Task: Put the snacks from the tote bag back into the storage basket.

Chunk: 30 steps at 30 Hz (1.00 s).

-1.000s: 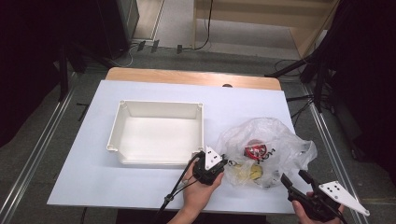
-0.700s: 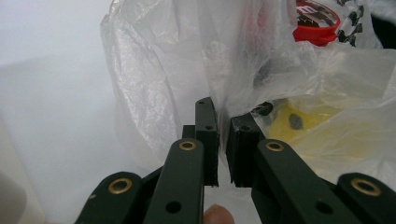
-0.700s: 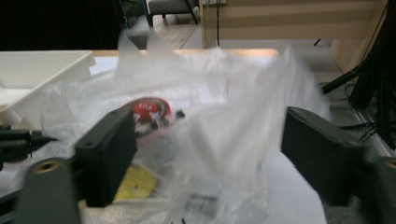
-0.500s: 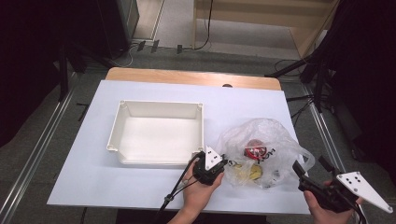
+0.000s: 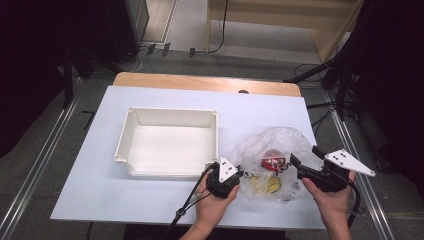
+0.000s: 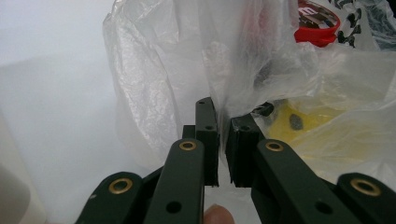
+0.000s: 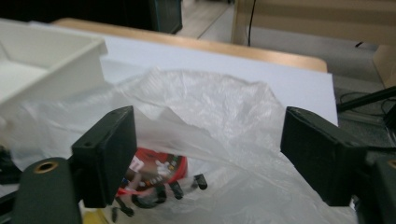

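Note:
A crumpled clear plastic bag (image 5: 280,142) lies on the white table, right of the tray. Inside it are a red-labelled item (image 5: 274,162) and something yellow (image 5: 267,185). My left gripper (image 5: 239,176) is at the bag's left edge, shut on a fold of the film (image 6: 223,126). My right gripper (image 5: 306,157) is at the bag's right side. Its jaws stand wide apart after closing a little just now. In the right gripper view the bag (image 7: 210,102) lies ahead between the right gripper's (image 7: 210,140) pads, untouched, with the red item (image 7: 159,170) under the film.
An empty white tray (image 5: 170,111) stands left of the bag, close to my left hand. A wooden strip (image 5: 205,82) runs along the table's far edge. Metal rails flank the table and cables lie on the floor behind it.
My right gripper has moved from the table's near right corner up to the bag's right side. My left gripper has stayed where it was, holding the bag.

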Motion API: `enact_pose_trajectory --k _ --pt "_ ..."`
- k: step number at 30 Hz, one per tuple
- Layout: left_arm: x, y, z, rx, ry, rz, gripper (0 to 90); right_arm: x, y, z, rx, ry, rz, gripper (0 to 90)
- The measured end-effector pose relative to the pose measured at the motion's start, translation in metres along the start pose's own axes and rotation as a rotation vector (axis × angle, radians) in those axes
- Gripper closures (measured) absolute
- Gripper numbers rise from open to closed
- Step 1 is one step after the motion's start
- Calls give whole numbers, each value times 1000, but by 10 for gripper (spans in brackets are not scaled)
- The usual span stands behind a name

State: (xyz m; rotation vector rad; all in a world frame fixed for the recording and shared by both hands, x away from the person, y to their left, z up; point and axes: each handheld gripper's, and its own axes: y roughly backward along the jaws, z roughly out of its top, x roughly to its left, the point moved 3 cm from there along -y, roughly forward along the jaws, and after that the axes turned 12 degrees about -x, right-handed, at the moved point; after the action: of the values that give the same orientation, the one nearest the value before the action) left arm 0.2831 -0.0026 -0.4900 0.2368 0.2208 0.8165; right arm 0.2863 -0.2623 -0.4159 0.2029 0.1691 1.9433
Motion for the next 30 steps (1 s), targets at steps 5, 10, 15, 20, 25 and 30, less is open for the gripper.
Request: enact_pose_trajectory --k 5,10,15,20,25,30 --pt "0 0 0 8 -6 0 864 -4 -23 -20 90 28 45 565" --pt "-1 -1 0 15 -17 11 888 -9 -33 -24 57 3 42 900" --pt "-2 -3 -1 35 -28 20 900 -12 -56 -25 54 1 59 900" --pt "-1 -6 -2 68 -33 29 900 -22 -78 -29 85 -40 34 900" --pt "-2 -11 -3 122 -35 36 900 -30 -90 -48 176 -52 9 900" --pt "-1 -16 -5 182 -31 31 900 -34 -96 -62 239 -75 -14 900"
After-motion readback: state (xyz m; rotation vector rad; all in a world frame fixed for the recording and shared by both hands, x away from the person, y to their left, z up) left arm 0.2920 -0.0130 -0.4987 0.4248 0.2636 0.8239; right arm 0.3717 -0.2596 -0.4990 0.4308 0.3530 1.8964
